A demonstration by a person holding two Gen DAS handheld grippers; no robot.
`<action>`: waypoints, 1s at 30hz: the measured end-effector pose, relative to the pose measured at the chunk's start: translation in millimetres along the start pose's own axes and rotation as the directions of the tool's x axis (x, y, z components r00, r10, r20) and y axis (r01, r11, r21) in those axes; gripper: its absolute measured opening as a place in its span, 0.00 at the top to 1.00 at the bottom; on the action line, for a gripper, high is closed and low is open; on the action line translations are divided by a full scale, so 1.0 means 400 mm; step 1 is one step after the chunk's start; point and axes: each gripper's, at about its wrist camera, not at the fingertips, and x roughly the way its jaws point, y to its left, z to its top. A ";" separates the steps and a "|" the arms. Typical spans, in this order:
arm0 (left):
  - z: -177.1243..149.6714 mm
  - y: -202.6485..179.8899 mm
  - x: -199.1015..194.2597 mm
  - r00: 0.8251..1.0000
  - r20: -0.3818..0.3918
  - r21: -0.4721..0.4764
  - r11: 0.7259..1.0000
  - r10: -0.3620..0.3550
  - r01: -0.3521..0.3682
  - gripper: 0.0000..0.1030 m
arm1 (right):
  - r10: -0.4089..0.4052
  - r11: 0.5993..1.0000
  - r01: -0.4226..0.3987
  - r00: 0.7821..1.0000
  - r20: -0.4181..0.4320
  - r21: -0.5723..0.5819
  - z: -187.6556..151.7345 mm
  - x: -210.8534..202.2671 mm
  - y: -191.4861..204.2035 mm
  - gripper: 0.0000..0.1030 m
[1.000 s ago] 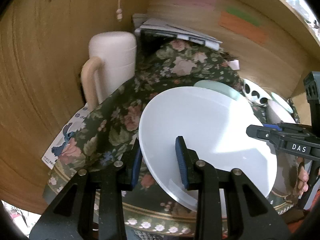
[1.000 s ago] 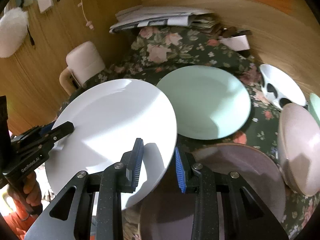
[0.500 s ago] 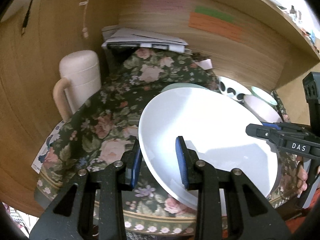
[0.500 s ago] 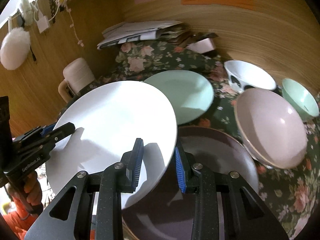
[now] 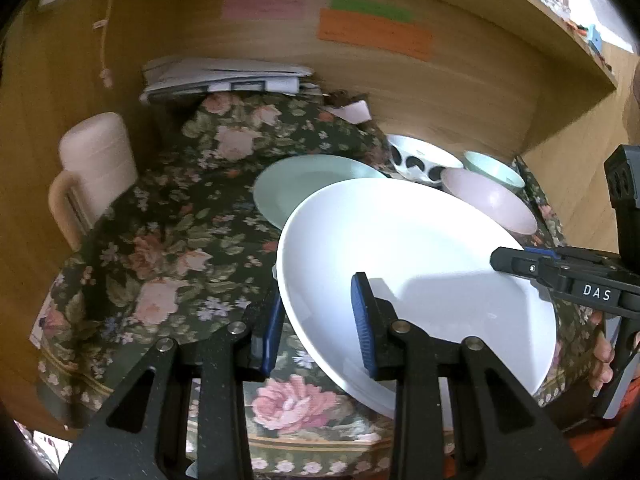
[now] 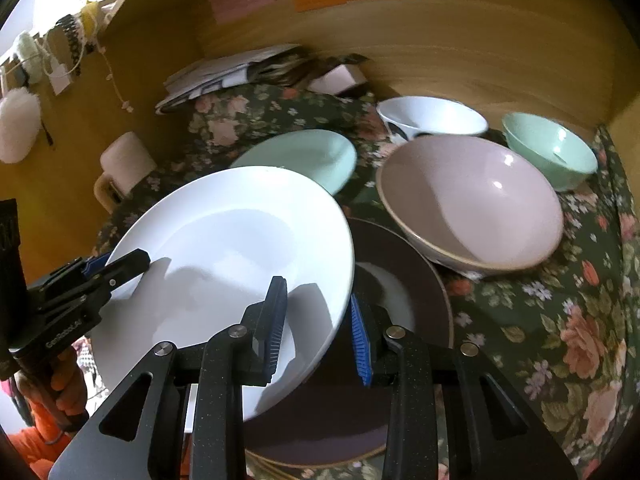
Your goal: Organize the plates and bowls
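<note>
Both grippers hold a large white plate [image 5: 420, 276] [image 6: 240, 248] in the air above the floral tablecloth [image 5: 168, 240]. My left gripper [image 5: 316, 324] is shut on its left rim. My right gripper [image 6: 318, 320] is shut on its right rim. Under the plate's right side lies a dark brown plate [image 6: 404, 280]. A mint plate [image 5: 296, 184] [image 6: 308, 156] lies behind. A pink bowl [image 6: 472, 204] [image 5: 492, 200], a mint bowl [image 6: 552, 152] [image 5: 492, 168] and a white spotted bowl [image 6: 432, 116] [image 5: 416, 158] stand to the right.
A cream mug [image 5: 92, 168] [image 6: 124, 168] stands at the left of the table. A stack of papers [image 5: 224, 78] lies at the back against the wooden wall [image 5: 440, 92]. Coloured notes [image 5: 372, 30] hang on that wall.
Both grippers have lifted and pulled back with the white plate, so more of the table shows. The pink, mint and spotted bowls have come into fuller view.
</note>
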 end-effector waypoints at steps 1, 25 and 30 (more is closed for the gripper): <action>-0.001 -0.007 0.004 1.000 -0.004 0.005 1.000 -0.005 0.005 0.68 | -0.004 1.000 0.004 1.000 -0.002 0.007 -0.004 -0.001 -0.007 0.73; -0.042 -0.070 0.120 0.988 -0.129 0.031 0.995 -0.087 0.092 0.68 | -0.062 0.993 0.068 0.996 -0.061 0.098 -0.068 0.022 -0.098 0.73; -0.043 -0.069 0.126 0.987 -0.129 0.025 0.995 -0.097 0.101 0.68 | -0.077 0.992 0.083 0.995 -0.063 0.092 -0.065 0.024 -0.095 0.73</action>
